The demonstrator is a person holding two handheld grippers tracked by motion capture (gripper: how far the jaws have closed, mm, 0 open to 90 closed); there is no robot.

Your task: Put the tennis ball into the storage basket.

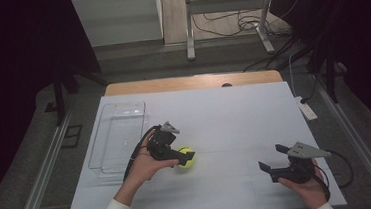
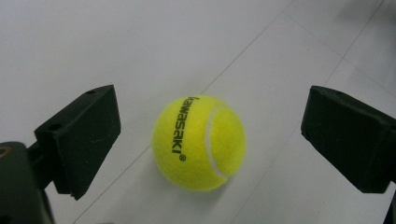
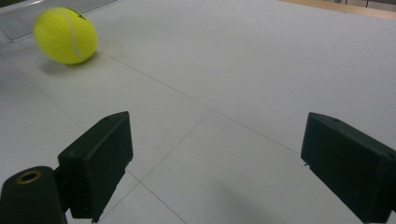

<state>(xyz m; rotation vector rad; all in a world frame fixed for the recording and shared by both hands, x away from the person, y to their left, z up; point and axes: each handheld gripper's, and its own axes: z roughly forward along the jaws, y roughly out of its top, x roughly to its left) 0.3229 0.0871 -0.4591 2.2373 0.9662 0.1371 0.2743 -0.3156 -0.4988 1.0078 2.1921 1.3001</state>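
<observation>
A yellow tennis ball [image 1: 188,159] with black lettering rests on the white table sheet [image 1: 235,120], left of centre. My left gripper [image 1: 180,154] is down at the ball, held by a hand in a white sleeve. In the left gripper view the ball [image 2: 198,142] lies between the two black jaws of that gripper [image 2: 210,147], with a clear gap on each side, so it is open and not touching. My right gripper [image 1: 272,158] sits open near the front right of the table with nothing between its jaws [image 3: 215,163]. From there the ball [image 3: 65,35] shows far off at the upper left.
A clear plastic tray [image 1: 105,113] lies along the left side of the sheet, just behind my left hand; its edge [image 3: 28,21] shows behind the ball. A wooden table edge [image 1: 192,82] runs along the back. A white power strip [image 1: 306,109] lies off the right edge.
</observation>
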